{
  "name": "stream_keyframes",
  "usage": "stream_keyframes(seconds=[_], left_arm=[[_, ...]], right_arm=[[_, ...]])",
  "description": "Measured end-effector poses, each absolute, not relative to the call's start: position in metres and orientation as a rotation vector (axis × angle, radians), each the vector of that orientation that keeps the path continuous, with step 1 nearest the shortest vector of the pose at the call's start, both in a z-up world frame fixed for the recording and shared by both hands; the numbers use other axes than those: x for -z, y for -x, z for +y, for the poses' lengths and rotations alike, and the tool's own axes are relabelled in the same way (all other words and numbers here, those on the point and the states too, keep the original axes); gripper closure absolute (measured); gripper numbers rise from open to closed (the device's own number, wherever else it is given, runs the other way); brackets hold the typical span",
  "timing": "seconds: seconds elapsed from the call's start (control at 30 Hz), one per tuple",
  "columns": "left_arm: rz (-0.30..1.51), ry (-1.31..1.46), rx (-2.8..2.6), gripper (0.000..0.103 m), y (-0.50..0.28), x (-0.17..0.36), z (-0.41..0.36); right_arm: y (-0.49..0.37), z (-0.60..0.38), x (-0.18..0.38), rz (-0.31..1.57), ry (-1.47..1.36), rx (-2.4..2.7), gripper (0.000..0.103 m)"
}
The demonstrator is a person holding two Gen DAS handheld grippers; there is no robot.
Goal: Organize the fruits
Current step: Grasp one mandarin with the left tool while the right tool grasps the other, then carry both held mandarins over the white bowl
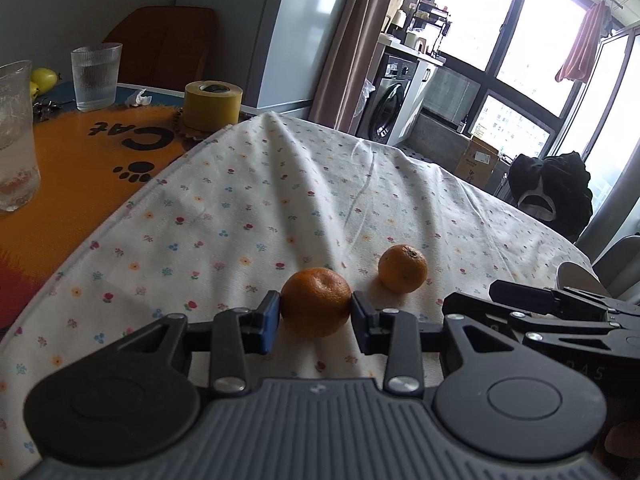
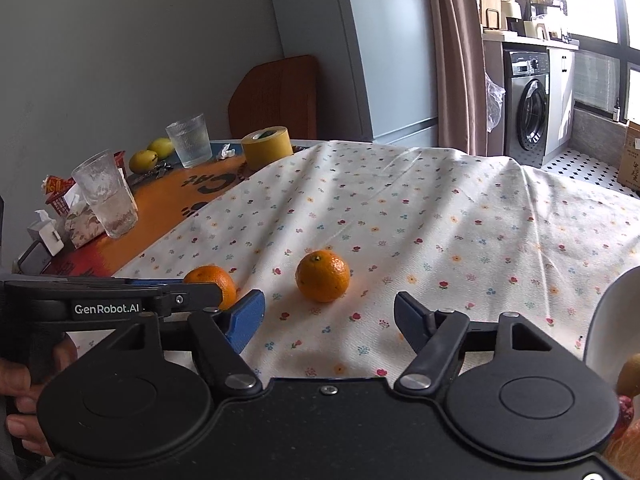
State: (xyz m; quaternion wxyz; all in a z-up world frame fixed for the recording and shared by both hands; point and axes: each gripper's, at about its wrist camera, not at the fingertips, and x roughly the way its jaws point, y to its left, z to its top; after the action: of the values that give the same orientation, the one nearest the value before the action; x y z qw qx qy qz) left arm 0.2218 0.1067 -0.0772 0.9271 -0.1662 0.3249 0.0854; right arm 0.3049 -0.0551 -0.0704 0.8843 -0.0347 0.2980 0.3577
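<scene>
- At 9 o'clock on the worktop [image 2: 440, 216], 2 ribbed glasses are standing on an orange mat [image 2: 168, 208] printed with "Cat" and paw marks: the near glass [image 2: 106, 194] and the far glass [image 2: 189, 140].
- 2 yellow-green fruits [image 2: 143, 160] are sitting behind the glasses, toward 10 o'clock, beside the far glass.
- A roll of yellow tape [image 2: 267, 147] is resting at 11 o'clock, at the edge where the mat is meeting the floral cloth [image 1: 248, 216].
- The left gripper [image 1: 316, 314] is closing on the first orange [image 1: 316, 301], its 2 blue pads pressing the fruit's sides; the orange is touching the floral cloth at the centre of the left wrist view.
- In the right wrist view, this same orange [image 2: 212, 280] is showing at 9 o'clock, partly hidden behind the left gripper's body [image 2: 108, 304], with a hand [image 2: 24, 392] gripping its handle.
- The second orange [image 2: 322, 276] is lying loose on the cloth, just beside the first toward 2 o'clock in the left wrist view, and directly ahead of the right gripper at 12 o'clock.
- The right gripper [image 2: 329, 318] is hovering with jaws spread wide, holding nothing.
- A white bowl [image 2: 612, 320] is sitting at 3 o'clock, only its rim and some fruit inside showing.
</scene>
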Motion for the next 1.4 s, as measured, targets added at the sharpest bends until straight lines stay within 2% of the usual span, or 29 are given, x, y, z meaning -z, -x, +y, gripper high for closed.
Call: stream_keyframes(seconds=[0.5,0.57,0.67,1.4], left_arm=[[0.661,0.371,-0.252,0.067,-0.21,0.078,0.138],[0.66,0.371,-0.255,0.067,-0.208,0.078,0.139],[0.659,0.369,-0.26,0.067,-0.207,0.077,0.14],[0.624,0.328,-0.207,0.067,-0.209,0.057,0.1]], right_arm=[[-0.326,-0.019,0.079,0.652,0.121,-0.747,0.042],[-0.328,-0.017,0.081,0.657,0.119,-0.744,0.047],[-0.334,-0.013,0.084,0.663,0.129,-0.74,0.066],[-0.306,-0.071,0.058,0.582,0.054,-0.654,0.067]])
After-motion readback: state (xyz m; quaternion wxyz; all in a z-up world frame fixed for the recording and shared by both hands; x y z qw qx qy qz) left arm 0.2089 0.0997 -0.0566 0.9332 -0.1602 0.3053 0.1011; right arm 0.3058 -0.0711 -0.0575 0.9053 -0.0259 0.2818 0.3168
